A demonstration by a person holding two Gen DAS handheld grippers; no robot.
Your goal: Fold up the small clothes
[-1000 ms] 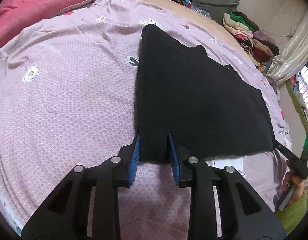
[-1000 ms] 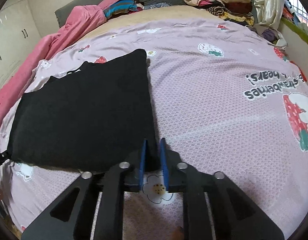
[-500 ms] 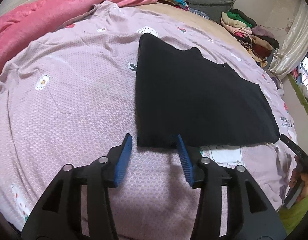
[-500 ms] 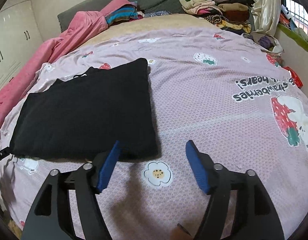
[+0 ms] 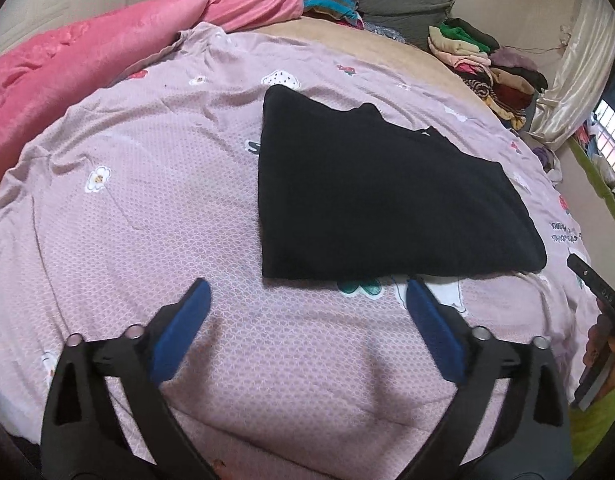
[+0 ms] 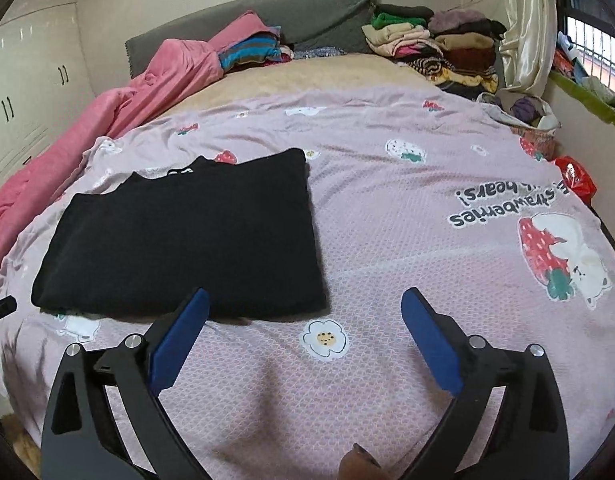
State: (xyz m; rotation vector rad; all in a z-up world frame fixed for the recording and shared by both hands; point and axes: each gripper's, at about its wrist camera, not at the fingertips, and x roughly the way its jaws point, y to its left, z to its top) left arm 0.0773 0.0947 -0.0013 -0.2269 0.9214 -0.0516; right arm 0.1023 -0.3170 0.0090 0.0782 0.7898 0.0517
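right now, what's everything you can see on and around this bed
black garment: 1, black, folded flat on the near left part of the bed sheet
bed sheet: 1, mauve with strawberry and flower prints, covering the bed
pink blanket: 1, pink, bunched along the bed's left side up to the headboard
headboard: 1, grey, far end of the bed
clothes pile: 1 heap, mixed colours, far right by the curtain
curtain: 1, cream, far right by the window
wardrobe: 1, white, on the left wall
left hand-held gripper: 1, black with blue pads, open, just short of the garment's near edge
right hand-held gripper: 1, black with blue pads, open, by the garment's near right corner
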